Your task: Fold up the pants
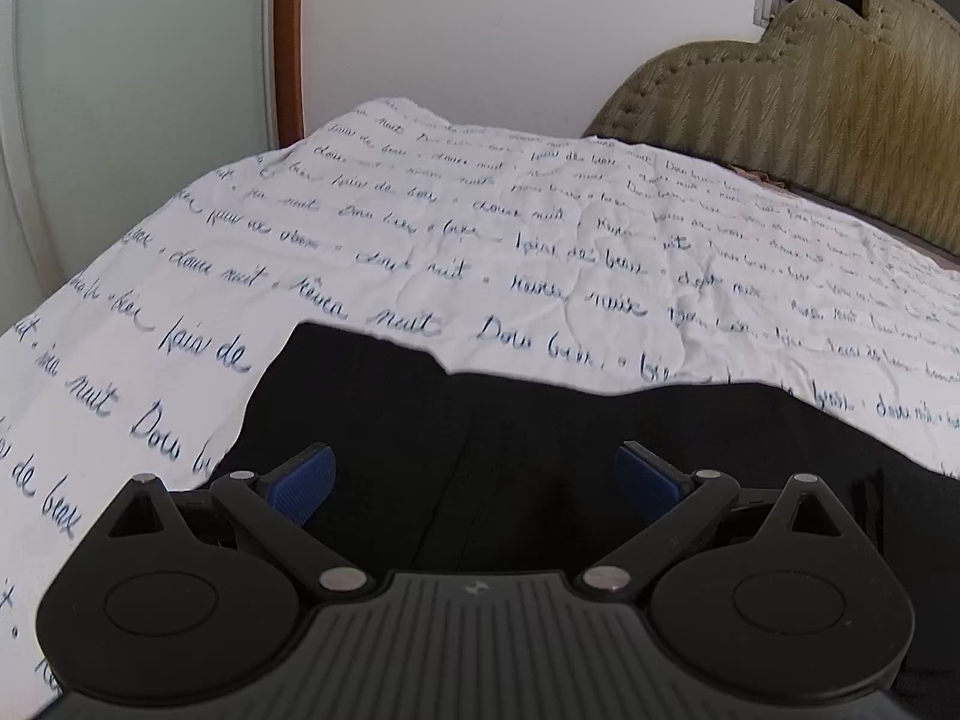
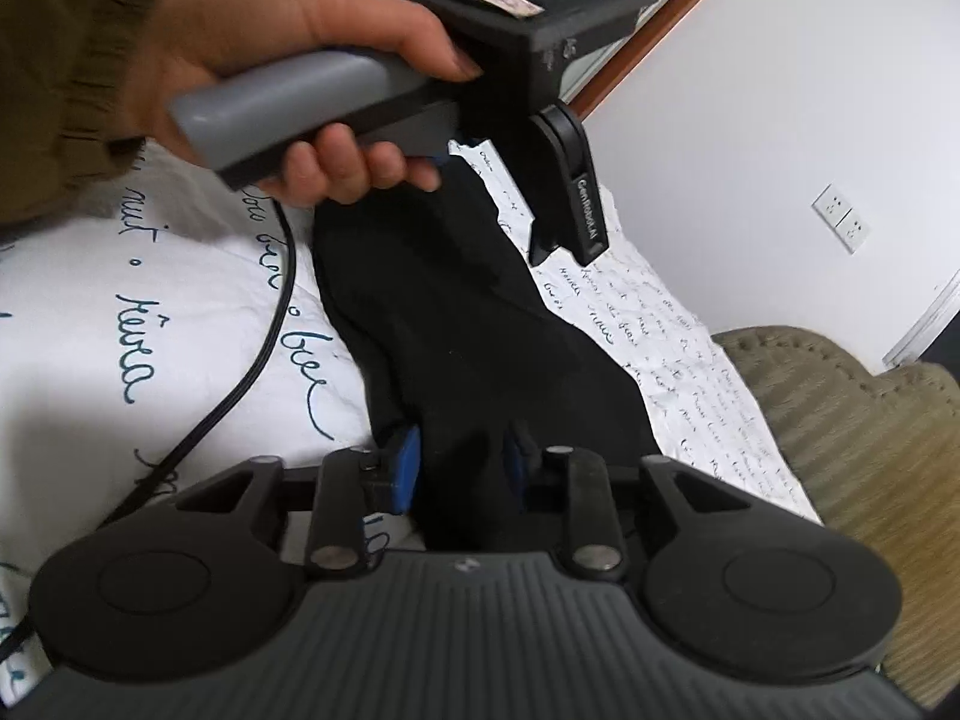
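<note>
White bedsheet [image 1: 540, 228] printed with rows of blue handwritten script covers one bed, and one olive quilted headboard with a scalloped top [image 1: 798, 90] stands at its far right in the left wrist view. Behind the bed are a plain white wall [image 1: 480, 18] and one brown wooden door frame [image 1: 288, 36].

One pair of black fabric pants [image 1: 540, 438] lies on the sheet. In the left wrist view its far edge runs unevenly across the middle of the picture, and bare sheet stretches beyond it up to the headboard and out to the left edge of the bed.

Two grippers are in play. The left black two-finger gripper with blue pads [image 1: 474, 480] has its fingers spread wide apart just above the black cloth, with nothing between them. The right black two-finger gripper [image 2: 459, 468] is closed on a bunched part of the pants, its two blue pads pressed against the fabric from either side. From there the cloth runs up as a long dark strip toward the left device.

One hand in an olive knitted sleeve [image 2: 300, 78] grips the grey handle of that left device. One black cable [image 2: 264, 330] trails across the sheet to the left of the strip. Two white wall sockets [image 2: 840, 219] sit on the wall at right.
</note>
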A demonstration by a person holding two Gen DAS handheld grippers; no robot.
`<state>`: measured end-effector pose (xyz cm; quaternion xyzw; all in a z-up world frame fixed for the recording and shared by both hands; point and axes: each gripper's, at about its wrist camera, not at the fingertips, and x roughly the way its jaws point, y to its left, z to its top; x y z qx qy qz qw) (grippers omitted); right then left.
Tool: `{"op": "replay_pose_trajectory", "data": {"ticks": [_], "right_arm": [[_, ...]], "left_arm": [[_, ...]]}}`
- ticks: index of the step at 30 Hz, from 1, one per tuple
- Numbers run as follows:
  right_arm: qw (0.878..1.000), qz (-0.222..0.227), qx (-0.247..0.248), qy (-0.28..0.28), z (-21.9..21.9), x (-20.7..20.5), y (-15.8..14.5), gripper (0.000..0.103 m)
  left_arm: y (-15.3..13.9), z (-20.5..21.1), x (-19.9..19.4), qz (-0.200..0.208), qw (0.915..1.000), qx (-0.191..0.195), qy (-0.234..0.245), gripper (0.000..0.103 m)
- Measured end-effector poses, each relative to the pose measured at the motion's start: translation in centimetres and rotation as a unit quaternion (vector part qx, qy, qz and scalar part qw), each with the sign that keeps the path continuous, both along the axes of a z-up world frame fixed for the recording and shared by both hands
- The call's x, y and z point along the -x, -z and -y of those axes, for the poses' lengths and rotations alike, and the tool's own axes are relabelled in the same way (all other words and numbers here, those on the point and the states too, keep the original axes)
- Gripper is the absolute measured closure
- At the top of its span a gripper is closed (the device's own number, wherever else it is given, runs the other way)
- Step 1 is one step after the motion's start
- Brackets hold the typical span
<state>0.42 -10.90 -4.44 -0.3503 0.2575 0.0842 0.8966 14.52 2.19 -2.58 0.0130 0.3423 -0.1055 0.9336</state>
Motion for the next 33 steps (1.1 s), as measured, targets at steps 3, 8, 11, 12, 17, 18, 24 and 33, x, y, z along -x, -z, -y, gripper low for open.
{"op": "replay_pose_trajectory", "data": {"ticks": [3, 8, 11, 12, 17, 18, 24, 33], "right_arm": [[1.0, -0.002, 0.011, -0.005, -0.5, 0.1, 0.7, 0.1], [1.0, -0.02, 0.0, -0.01, -0.5, 0.8, 0.6, 0.099], [1.0, -0.023, -0.008, -0.009, -0.3, 0.7, 0.7, 0.099], [1.0, -0.025, -0.01, -0.006, -0.2, 0.6, 0.7, 0.097], [0.993, -0.017, -0.111, -0.021, 1.1, 1.1, -3.0, 0.094], [0.99, -0.008, -0.14, -0.018, 1.5, 0.8, -3.9, 0.092], [0.996, 0.025, -0.067, 0.059, 1.2, -4.0, -1.3, 0.062], [0.989, 0.0, -0.126, 0.075, 3.1, -4.1, 0.6, 0.063]], "left_arm": [[0.3, -0.3, 0.5, -0.001, 0.9999, -0.013, -0.004, 0.003], [0.3, -0.8, 1.0, 0.001, 0.9998, -0.021, -0.002, 0.003], [0.4, -1.0, 1.1, 0.002, 0.9996, -0.026, -0.007, 0.003], [0.4, -1.1, 1.1, 0.0, 0.9997, -0.025, -0.007, 0.003], [0.3, -2.0, 1.5, 0.008, 0.9994, -0.033, -0.008, 0.003], [0.3, -2.2, 1.5, 0.011, 0.9992, -0.036, -0.013, 0.003], [1.9, -3.3, 1.4, 0.002, 0.9982, -0.05, -0.035, 0.002], [3.0, -3.1, 2.5, 0.037, 0.9962, -0.075, -0.022, 0.001]]}}
